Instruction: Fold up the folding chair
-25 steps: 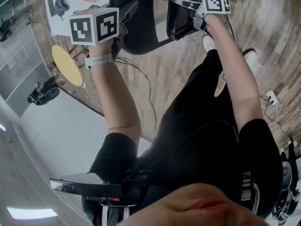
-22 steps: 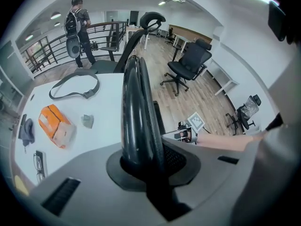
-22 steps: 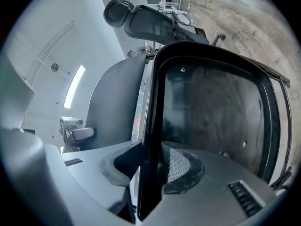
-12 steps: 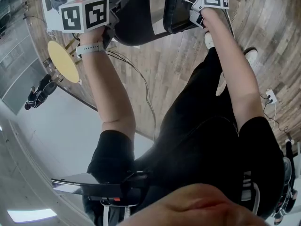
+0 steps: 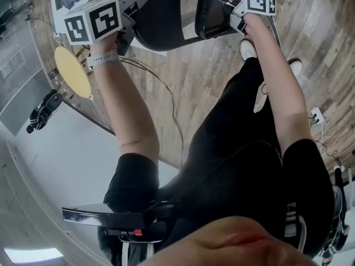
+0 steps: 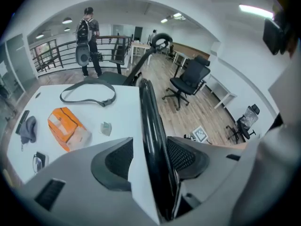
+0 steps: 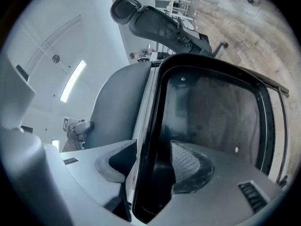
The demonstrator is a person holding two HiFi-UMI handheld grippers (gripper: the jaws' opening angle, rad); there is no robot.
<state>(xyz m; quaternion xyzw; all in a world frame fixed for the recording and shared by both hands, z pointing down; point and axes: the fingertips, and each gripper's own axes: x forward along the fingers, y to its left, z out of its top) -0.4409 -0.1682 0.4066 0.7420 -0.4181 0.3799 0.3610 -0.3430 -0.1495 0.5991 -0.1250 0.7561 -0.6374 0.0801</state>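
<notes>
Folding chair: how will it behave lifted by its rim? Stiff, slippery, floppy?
The folding chair looks stiff: hard black frame round a flat panel, unlikely to flex. Its rim is glossy and thin, so probably slippery. From above it shows as two separate panels, so it may swing.

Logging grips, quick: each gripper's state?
Left gripper: open; jaws just opened, black chair edge between.
Right gripper: open; jaws just opened, chair panel rim between.

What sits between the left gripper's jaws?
The folding chair's black rim, shown in the left gripper view; the left gripper's jaws have just been opening, not clamping it.
</notes>
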